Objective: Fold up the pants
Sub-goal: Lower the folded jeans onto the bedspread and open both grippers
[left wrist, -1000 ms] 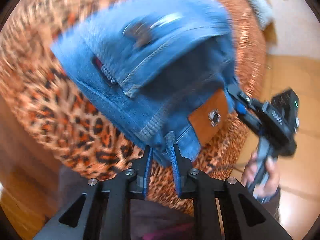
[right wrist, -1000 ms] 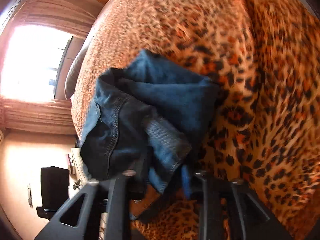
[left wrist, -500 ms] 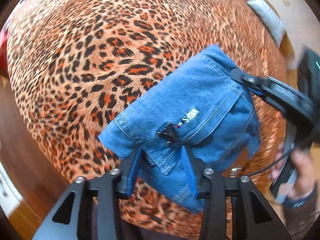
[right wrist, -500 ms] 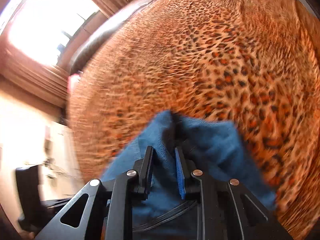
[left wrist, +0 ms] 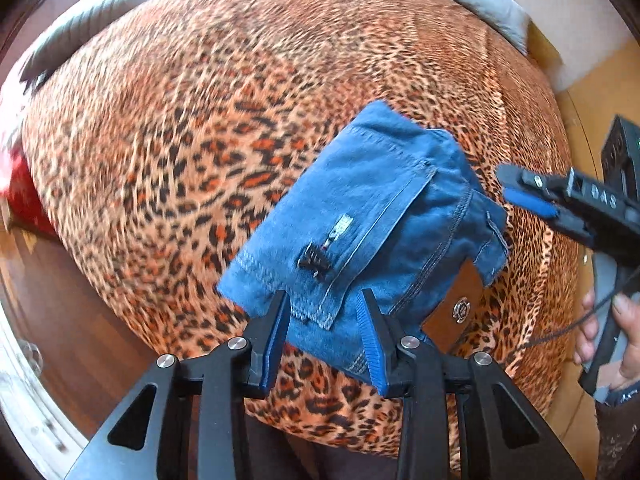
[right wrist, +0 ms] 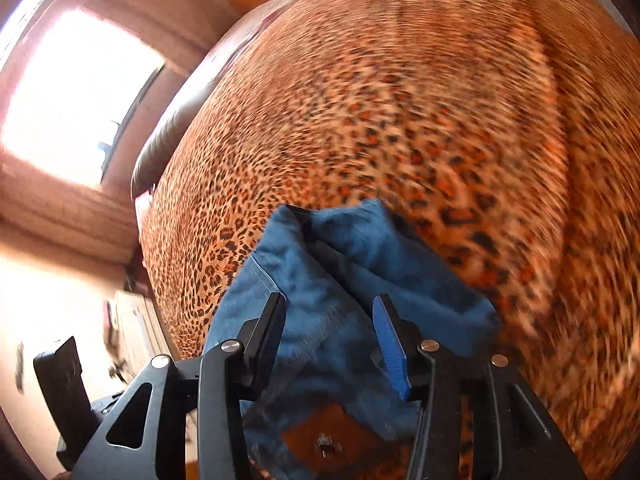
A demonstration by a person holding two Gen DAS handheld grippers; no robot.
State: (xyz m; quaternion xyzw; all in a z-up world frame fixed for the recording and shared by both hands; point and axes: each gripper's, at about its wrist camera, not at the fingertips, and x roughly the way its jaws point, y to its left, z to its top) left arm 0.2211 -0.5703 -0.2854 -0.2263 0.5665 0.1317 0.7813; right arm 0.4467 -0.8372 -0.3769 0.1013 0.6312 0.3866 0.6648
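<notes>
The blue jeans (left wrist: pixel 368 216) lie folded in a compact bundle on the leopard-print bed cover (left wrist: pixel 200 120), brown leather patch (left wrist: pixel 456 308) at the near edge. My left gripper (left wrist: pixel 322 308) hovers above the near edge of the bundle, jaws apart and closing, its pads not pressing the denim. My right gripper (left wrist: pixel 528 196) shows at the right, clear of the jeans, with a hand (left wrist: pixel 608 340) on its grip. In the right wrist view the jeans (right wrist: pixel 340 280) lie below the right gripper (right wrist: pixel 330 312), whose jaws are opening with nothing pinched.
A grey pillow (left wrist: pixel 484 4) lies at the far corner of the bed. Wooden floor (left wrist: pixel 80 320) borders the bed at lower left, and something red (left wrist: pixel 20 196) sits at its left edge. A bright window (right wrist: pixel 72 92) and a dark object (right wrist: pixel 60 376) show at left.
Both grippers held the jeans up a second ago. The bundle went down onto the bed, both let go, and both have lifted away from it.
</notes>
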